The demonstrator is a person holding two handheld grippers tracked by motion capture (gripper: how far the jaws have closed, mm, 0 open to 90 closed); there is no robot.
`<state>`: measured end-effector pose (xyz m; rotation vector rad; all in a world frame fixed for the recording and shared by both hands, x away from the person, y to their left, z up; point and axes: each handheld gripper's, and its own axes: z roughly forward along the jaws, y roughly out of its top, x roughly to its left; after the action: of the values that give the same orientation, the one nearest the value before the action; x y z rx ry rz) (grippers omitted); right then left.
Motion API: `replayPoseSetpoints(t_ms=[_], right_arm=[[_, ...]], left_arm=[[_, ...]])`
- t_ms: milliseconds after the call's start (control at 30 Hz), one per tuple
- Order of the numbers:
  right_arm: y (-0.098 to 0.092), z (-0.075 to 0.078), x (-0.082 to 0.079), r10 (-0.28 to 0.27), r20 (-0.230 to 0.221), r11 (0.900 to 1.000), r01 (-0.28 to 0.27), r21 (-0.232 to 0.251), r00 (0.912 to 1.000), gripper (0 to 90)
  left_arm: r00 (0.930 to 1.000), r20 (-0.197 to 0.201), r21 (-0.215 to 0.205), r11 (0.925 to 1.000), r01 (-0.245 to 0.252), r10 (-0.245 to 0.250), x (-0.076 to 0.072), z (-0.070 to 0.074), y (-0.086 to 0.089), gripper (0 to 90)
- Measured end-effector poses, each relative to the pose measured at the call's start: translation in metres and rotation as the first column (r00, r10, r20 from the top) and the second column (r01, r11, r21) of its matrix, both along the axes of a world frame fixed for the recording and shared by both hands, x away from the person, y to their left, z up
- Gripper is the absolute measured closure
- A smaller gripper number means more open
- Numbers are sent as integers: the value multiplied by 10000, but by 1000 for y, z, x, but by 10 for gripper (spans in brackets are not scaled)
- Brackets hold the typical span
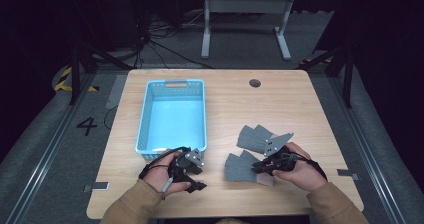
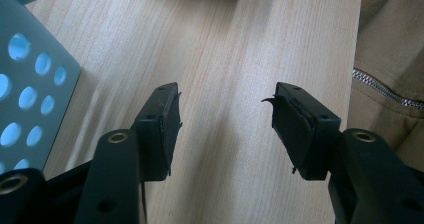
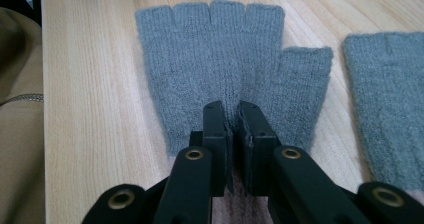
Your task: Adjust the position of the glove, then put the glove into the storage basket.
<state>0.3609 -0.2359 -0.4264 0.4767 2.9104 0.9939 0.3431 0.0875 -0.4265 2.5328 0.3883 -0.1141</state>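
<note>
Two grey fingerless gloves lie flat on the wooden table (image 1: pixel 300 99). The nearer glove (image 1: pixel 238 167) (image 3: pixel 220 49) has my right gripper (image 1: pixel 255 168) (image 3: pixel 234 111) shut on its cuff end, with a small fold of knit pinched between the pads. The second glove (image 1: pixel 252 136) (image 3: pixel 390 99) lies just beyond it, apart from the jaws. My left gripper (image 1: pixel 200 173) (image 2: pixel 225 109) stands open over bare wood beside the blue basket (image 1: pixel 145 119) (image 2: pixel 30 74), with nothing between its fingers.
The blue perforated basket sits at the table's left half, and a bit of pale cloth lies in its near end. A cable hole (image 1: pixel 255 83) is at the far middle. The person's tan sleeves come in at the near edge, and bare wood spreads to the far right.
</note>
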Motion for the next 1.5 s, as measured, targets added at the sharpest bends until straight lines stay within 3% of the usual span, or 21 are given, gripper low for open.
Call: replayPoseSetpoints(t_ms=[167, 300, 433, 567, 700, 833, 1067, 1200, 1333, 1500], right_arm=[[2, -4, 0, -30, -280, 10000, 30, 8, 9996, 763], [-2, -2, 0, -264, -285, 9991, 274, 338, 9992, 735], [-8, 6, -2, -605, -230, 9953, 621, 749, 9979, 786], [-16, 12, -5, -769, -257, 9938, 787, 786, 9967, 893], [-28, 17, -4, -1638, 26, 9820, 1628, 953, 9865, 898], [-42, 22, -2, -2714, 261, 9564, 2665, 1198, 9621, 896], [-60, 23, 3, -4401, 493, 8896, 4280, 1595, 8966, 853], [-64, 24, 4, -4719, 664, 8741, 4567, 1656, 8791, 829], [-67, 21, 9, -5237, 644, 8464, 5102, 1527, 8494, 809], [-67, 18, 16, -5429, 855, 8359, 5277, 1508, 8355, 710]], left_arm=[[10000, -59, -3, 10000, -18, 18, 0, 0, 0, 458], [10000, 16, -37, 10000, -3, 3, 0, 1, 0, 459], [10000, 7, -74, 10000, -26, 26, 2, 2, -1, 459], [10000, 55, -99, 9999, 33, -33, 3, 3, -4, 466], [9999, 84, -138, 9999, 68, -67, 4, 4, -6, 474], [9999, 83, -139, 9998, -108, 109, 6, 6, -8, 476], [9998, 108, -20, 9999, -145, 146, 8, 4, -10, 476], [9998, 65, -2, 9998, -181, 181, 7, 4, -9, 475], [9997, 39, 11, 9997, -227, 227, 5, 3, -7, 475], [9992, 36, -34, 9992, -389, 389, 3, 3, -2, 475]])
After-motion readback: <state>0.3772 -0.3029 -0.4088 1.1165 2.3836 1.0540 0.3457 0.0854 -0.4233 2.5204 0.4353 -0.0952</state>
